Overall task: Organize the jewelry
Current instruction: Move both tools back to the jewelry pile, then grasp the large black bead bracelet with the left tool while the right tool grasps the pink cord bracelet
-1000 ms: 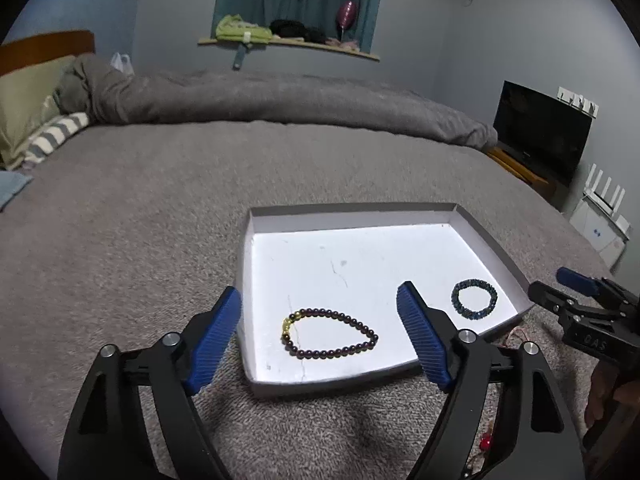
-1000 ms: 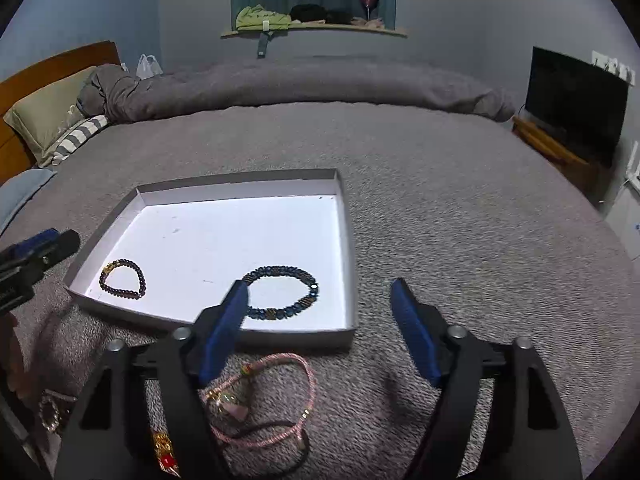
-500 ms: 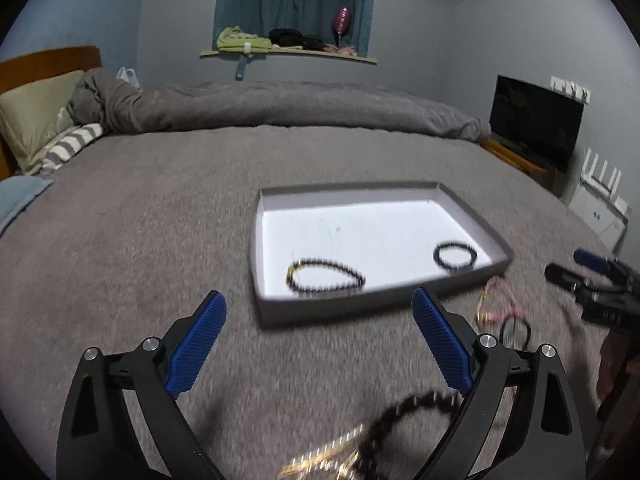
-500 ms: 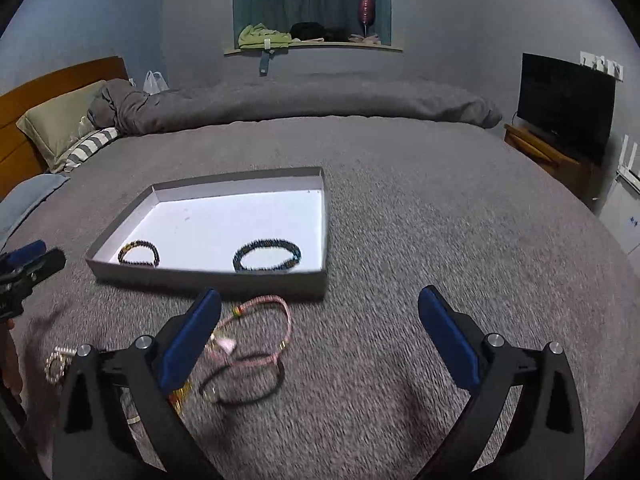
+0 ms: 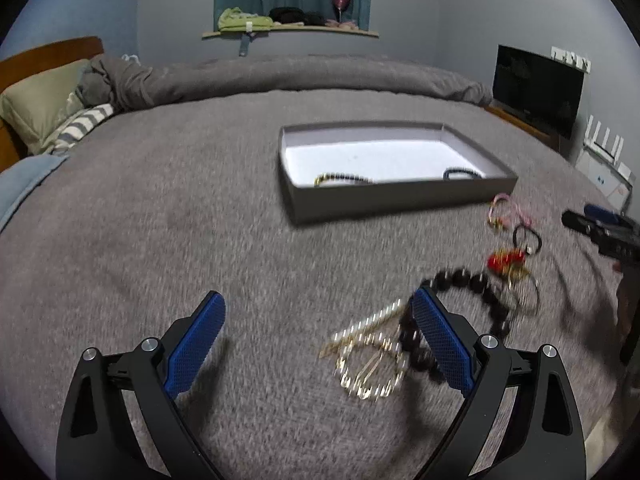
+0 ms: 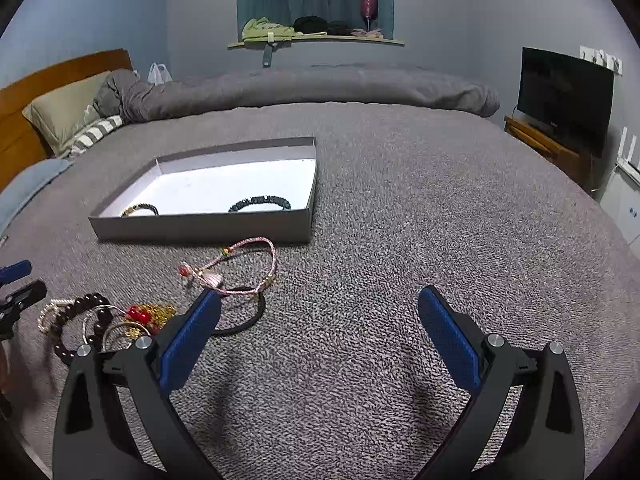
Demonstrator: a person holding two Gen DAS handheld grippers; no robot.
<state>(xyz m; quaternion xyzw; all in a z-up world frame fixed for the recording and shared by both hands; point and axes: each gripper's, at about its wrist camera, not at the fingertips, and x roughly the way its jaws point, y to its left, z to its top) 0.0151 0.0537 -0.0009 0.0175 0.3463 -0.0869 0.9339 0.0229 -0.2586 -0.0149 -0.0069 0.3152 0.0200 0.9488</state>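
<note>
Gold chain bracelet [image 5: 370, 360]: lies loose on the grey bed, near the tray [image 5: 400, 196], between my left gripper [image 5: 316, 340] fingers, spread wide, empty. Light, limp, slippery; pinch a bunched section. Right gripper [image 6: 320, 336]: likewise wide, holding nothing.

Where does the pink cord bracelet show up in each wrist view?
Left wrist: the pink cord bracelet lies right of centre on the bedspread, just off the near right corner of the grey tray.
Right wrist: the pink cord bracelet lies left of centre, just in front of the tray's near wall.
Shared landmark: the grey tray.
</note>
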